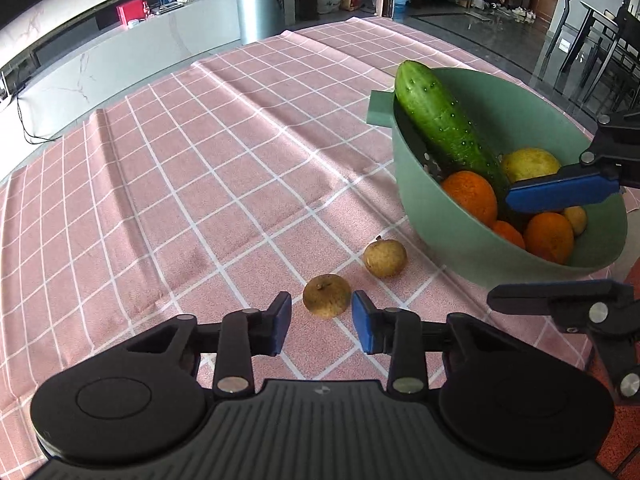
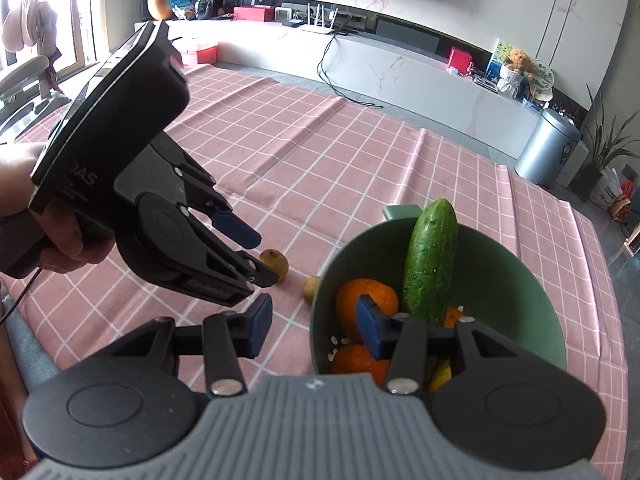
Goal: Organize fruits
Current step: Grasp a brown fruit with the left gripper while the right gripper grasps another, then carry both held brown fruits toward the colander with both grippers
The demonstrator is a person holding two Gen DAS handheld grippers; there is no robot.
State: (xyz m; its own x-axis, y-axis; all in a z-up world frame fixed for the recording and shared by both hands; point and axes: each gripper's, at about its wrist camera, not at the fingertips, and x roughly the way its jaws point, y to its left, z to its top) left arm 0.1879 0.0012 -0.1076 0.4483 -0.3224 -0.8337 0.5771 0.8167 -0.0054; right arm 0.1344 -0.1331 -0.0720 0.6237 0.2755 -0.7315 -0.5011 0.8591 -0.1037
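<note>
Two small tan fruits lie on the pink checked cloth: one [image 1: 327, 295] sits just ahead of and between the fingertips of my open left gripper [image 1: 321, 324], the other [image 1: 385, 257] lies beyond it, close to the green bowl [image 1: 448, 236]. The bowl holds a cucumber [image 1: 444, 120], oranges [image 1: 470, 196] and a yellow fruit [image 1: 530, 164]. My right gripper [image 2: 314, 330] is open and empty over the bowl's [image 2: 536, 280] near rim. In the right wrist view the left gripper [image 2: 256, 256] hovers at the nearer tan fruit [image 2: 276, 262].
The pink checked cloth [image 1: 180, 184] covers the table, with creases across its middle. A grey bin [image 1: 260, 6] and a low white cabinet [image 1: 100, 64] stand beyond the far edge. Dining chairs [image 1: 600, 52] stand at the right.
</note>
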